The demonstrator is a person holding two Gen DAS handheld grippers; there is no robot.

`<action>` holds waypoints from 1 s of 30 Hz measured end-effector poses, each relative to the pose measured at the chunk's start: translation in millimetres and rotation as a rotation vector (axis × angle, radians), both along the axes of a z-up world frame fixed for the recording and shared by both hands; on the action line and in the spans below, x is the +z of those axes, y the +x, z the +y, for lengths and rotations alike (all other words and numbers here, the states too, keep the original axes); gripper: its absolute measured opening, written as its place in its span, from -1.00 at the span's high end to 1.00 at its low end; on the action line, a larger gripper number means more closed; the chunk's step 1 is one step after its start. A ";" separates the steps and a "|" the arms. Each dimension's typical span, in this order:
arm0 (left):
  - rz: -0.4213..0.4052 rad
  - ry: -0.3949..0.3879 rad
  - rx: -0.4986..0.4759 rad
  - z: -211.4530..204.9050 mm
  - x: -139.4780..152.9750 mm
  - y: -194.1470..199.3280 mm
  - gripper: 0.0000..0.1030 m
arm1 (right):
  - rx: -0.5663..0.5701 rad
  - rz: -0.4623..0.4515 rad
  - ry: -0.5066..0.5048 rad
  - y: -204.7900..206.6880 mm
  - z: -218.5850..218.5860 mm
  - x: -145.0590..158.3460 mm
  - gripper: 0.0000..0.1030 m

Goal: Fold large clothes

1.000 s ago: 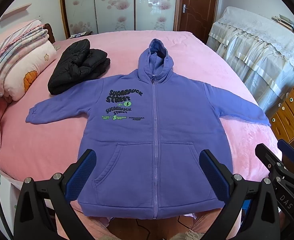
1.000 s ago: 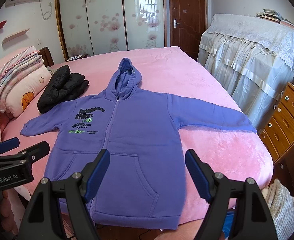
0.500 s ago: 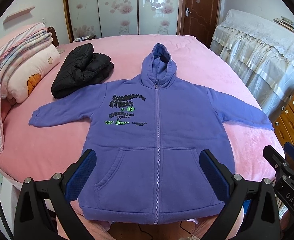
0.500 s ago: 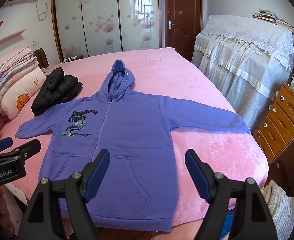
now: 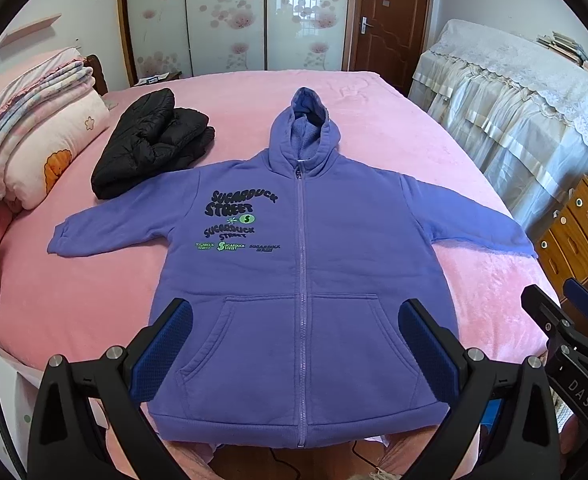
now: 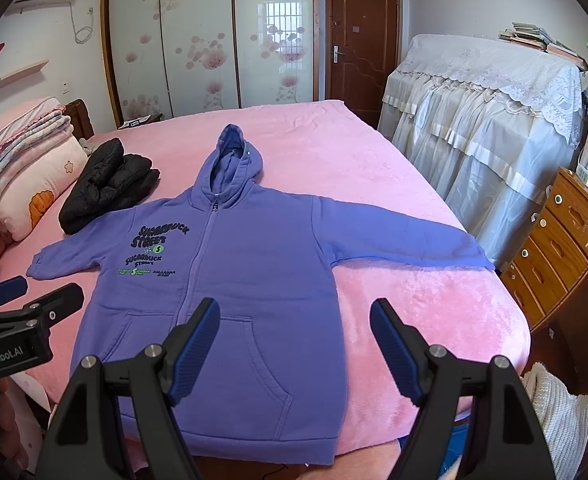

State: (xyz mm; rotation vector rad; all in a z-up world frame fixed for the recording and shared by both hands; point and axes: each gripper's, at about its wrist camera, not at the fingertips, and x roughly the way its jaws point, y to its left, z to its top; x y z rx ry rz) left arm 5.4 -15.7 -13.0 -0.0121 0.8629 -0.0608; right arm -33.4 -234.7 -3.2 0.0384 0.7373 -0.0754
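A purple zip hoodie [image 5: 334,264] [image 6: 254,272] lies flat and face up on the pink bed [image 5: 378,120], sleeves spread to both sides, hood toward the wardrobe, hem at the near bed edge. My left gripper [image 5: 296,328] hangs open above the hem and pocket area, holding nothing. My right gripper [image 6: 296,328] is open too, above the hoodie's right lower side. Each gripper shows at the edge of the other's view: the right gripper [image 5: 566,320] and the left gripper [image 6: 26,304].
A folded black puffer jacket [image 5: 150,140] rests beside the left sleeve. Pillows and folded quilts [image 5: 34,132] are stacked at the left. A lace-covered piece of furniture [image 6: 490,120] and a wooden dresser [image 6: 562,248] stand right of the bed.
Both grippers have risen and drawn back a little, so the hoodie sits lower and smaller in both views. The hoodie itself has not moved.
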 end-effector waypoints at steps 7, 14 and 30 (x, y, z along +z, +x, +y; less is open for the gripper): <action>0.004 0.005 -0.004 -2.0 0.3 -1.5 -0.98 | 0.002 -0.007 -0.006 -3.2 3.1 0.9 -0.52; 0.005 0.004 -0.005 -1.2 0.3 -1.6 -0.98 | -0.002 -0.007 -0.005 -5.2 3.2 0.4 -0.52; -0.108 0.039 -0.105 -37.9 31.0 5.9 -0.98 | -0.081 -0.038 0.030 4.5 -37.5 8.0 -0.39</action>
